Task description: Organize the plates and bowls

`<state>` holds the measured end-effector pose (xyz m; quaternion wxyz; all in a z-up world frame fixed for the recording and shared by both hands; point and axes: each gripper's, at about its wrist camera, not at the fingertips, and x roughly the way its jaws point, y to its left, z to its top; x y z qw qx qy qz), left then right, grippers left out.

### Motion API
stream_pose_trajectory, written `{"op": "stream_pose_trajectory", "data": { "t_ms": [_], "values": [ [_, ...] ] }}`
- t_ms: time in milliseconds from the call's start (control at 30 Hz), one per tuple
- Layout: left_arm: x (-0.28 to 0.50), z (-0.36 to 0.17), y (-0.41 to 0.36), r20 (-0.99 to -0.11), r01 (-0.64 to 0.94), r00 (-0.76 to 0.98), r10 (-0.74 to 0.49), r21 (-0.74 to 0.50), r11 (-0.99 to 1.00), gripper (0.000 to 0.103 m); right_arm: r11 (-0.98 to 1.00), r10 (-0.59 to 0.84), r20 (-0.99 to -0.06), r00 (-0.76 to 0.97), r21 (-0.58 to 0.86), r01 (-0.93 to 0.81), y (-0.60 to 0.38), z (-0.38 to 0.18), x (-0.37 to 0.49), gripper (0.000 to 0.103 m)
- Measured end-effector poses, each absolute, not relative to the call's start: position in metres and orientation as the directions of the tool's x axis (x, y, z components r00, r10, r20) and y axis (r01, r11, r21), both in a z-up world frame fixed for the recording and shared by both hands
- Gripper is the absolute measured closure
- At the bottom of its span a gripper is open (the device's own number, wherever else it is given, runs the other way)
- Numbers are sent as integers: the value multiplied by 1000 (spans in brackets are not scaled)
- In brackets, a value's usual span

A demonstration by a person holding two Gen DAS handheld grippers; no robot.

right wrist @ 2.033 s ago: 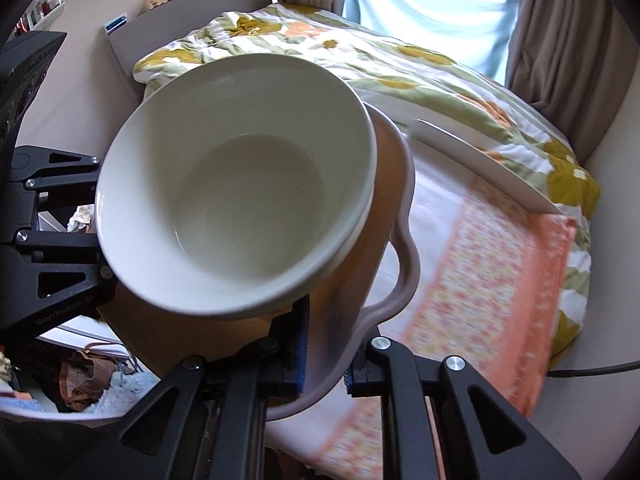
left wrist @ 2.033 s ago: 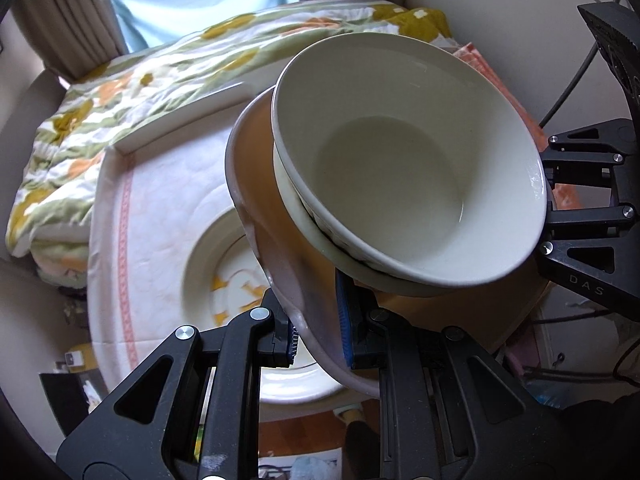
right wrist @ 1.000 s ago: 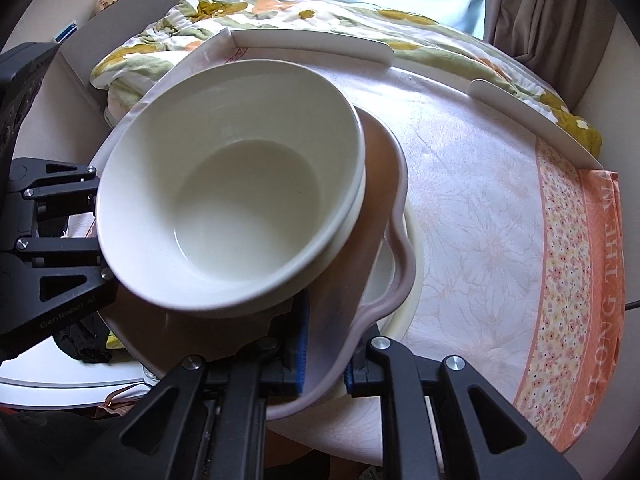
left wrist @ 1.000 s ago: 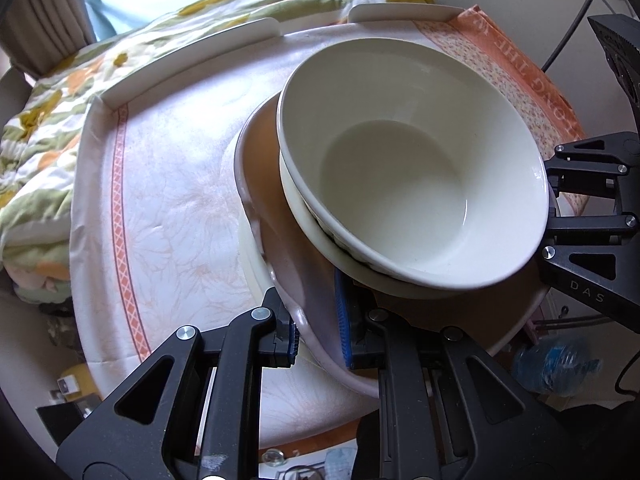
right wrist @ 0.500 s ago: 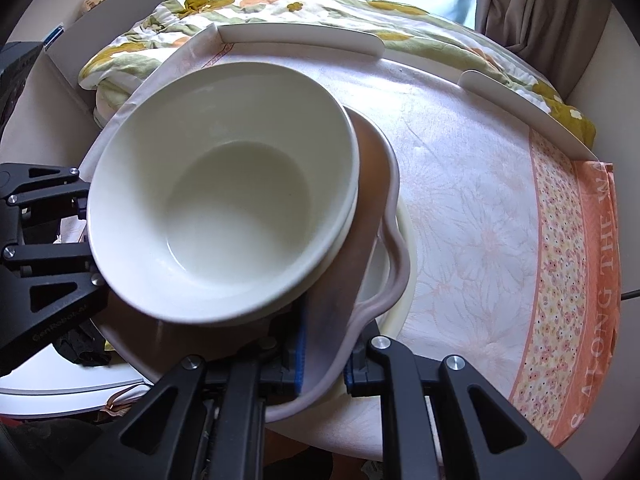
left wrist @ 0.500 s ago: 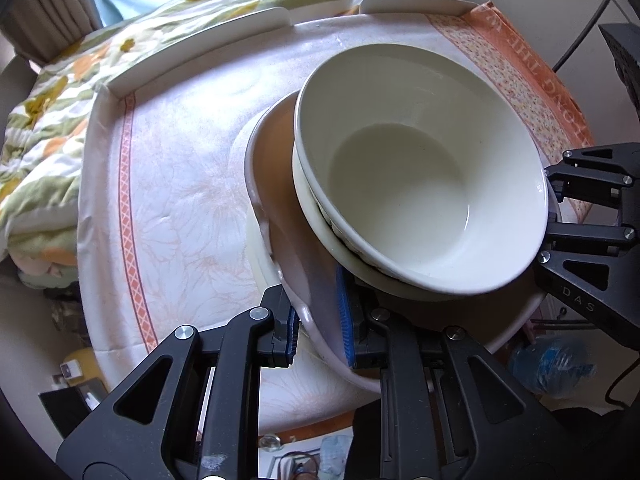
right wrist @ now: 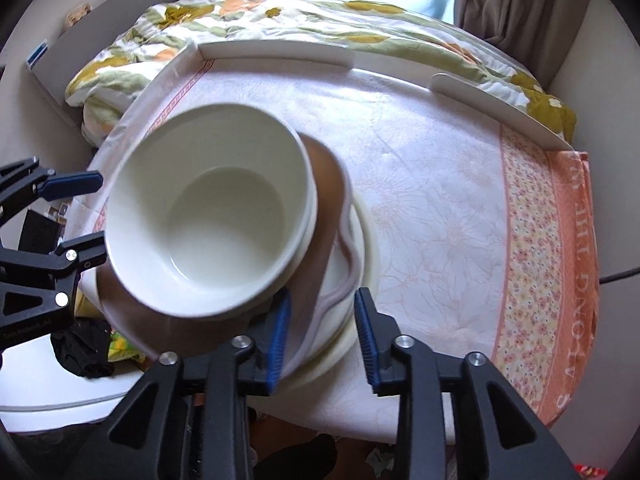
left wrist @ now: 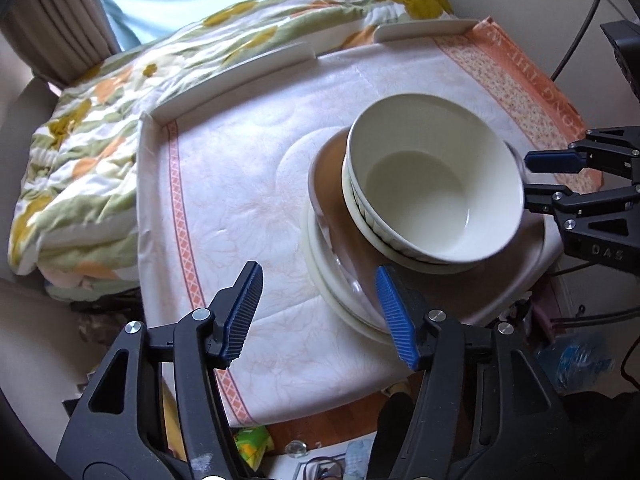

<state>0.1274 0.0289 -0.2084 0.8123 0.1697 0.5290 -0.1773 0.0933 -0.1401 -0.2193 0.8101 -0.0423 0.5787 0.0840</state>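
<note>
A stack of dishes stands on the cloth-covered table. A white bowl [left wrist: 434, 188] [right wrist: 212, 216] sits in a second ribbed white bowl [left wrist: 372, 224] on a wavy-edged brown plate [left wrist: 332, 184] [right wrist: 332, 184], which rests on a cream plate [left wrist: 328, 276] [right wrist: 368, 240]. My left gripper [left wrist: 320, 312] is open and empty, just short of the stack's near left edge. My right gripper [right wrist: 320, 328] is open, its jaws on either side of the plate rims without gripping them. It also shows in the left wrist view [left wrist: 540, 176].
The round table [left wrist: 248, 168] [right wrist: 440, 184] has a white and orange cloth and low white rails [right wrist: 276, 52] at the far edge. A bed with a flowered quilt [left wrist: 120, 80] lies beyond. Clutter [right wrist: 88, 344] lies on the floor below the near edge.
The stack has come down onto the cream plate on the table. Both grippers have opened and let go of the brown plate. The left gripper has pulled back from it.
</note>
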Motion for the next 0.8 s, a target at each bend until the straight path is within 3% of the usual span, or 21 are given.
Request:
{"op": "stream_pose_trajectory", "data": {
  "t_ms": [33, 367, 400, 500, 533, 600, 800],
  "values": [
    [124, -204, 30, -916, 466, 385, -112, 88, 881, 47, 985, 84, -942, 324, 30, -170, -143, -214, 90, 61],
    [71, -109, 48, -804, 389, 544, -239, -10, 921, 46, 988, 130, -856, 501, 70, -136, -153, -131, 43, 59],
    [64, -95, 49, -779, 379, 573, -256, -25, 925, 45, 988, 136, -842, 522, 76, -136, -153, -121, 38, 51],
    [41, -57, 49, -697, 336, 665, -268, -40, 941, 23, 989, 138, -785, 604, 73, -131, -156, -88, 17, 18],
    [34, -46, 49, -673, 321, 691, -265, -43, 946, 13, 990, 130, -767, 628, 68, -122, -158, -77, 10, 12],
    [18, -21, 49, -607, 290, 751, -261, -52, 956, 2, 994, 104, -730, 676, 62, -86, -163, -55, -4, 12],
    [-17, 17, 44, -451, 232, 863, -229, -48, 971, 0, 997, 3, -597, 802, 59, 41, -180, -5, -36, 11]
  ]
}}
